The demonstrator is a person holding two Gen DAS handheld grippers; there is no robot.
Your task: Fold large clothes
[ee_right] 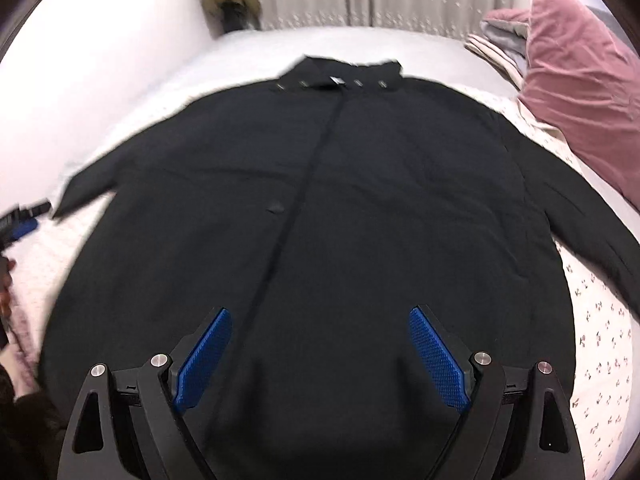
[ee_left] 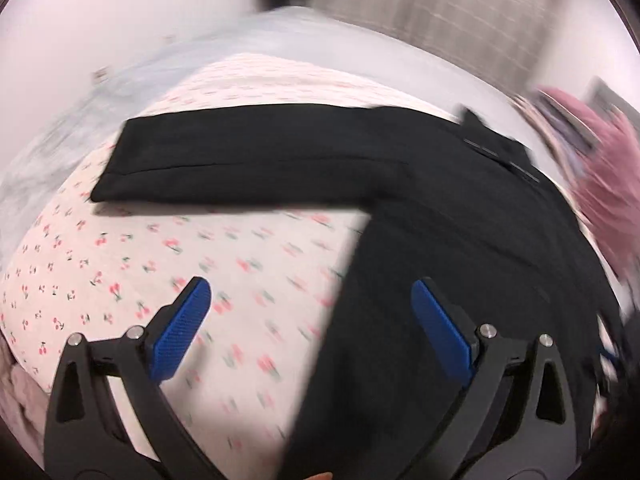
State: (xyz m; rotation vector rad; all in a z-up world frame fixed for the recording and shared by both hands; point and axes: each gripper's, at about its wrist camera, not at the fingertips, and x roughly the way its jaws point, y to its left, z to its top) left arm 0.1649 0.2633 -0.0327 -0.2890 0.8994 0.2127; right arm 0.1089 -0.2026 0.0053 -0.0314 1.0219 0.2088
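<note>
Black coat [ee_right: 320, 208] spread flat, front up, across the centre of the bed [ee_right: 600, 344], collar toward the top of the frame; one sleeve [ee_left: 240, 160] extends to the upper left. Right claw [ee_right: 320, 352] wide, empty, above the hem; left claw [ee_left: 310, 320] wide, empty, beside the coat's edge. Pink pillow [ee_right: 580, 92] at upper right.

Matt black cloth coat [ee_right: 360, 208], cherry-print cotton sheet [ee_left: 160, 248], velvety pink pillow [ee_right: 580, 92], textured blue plastic jaws
</note>
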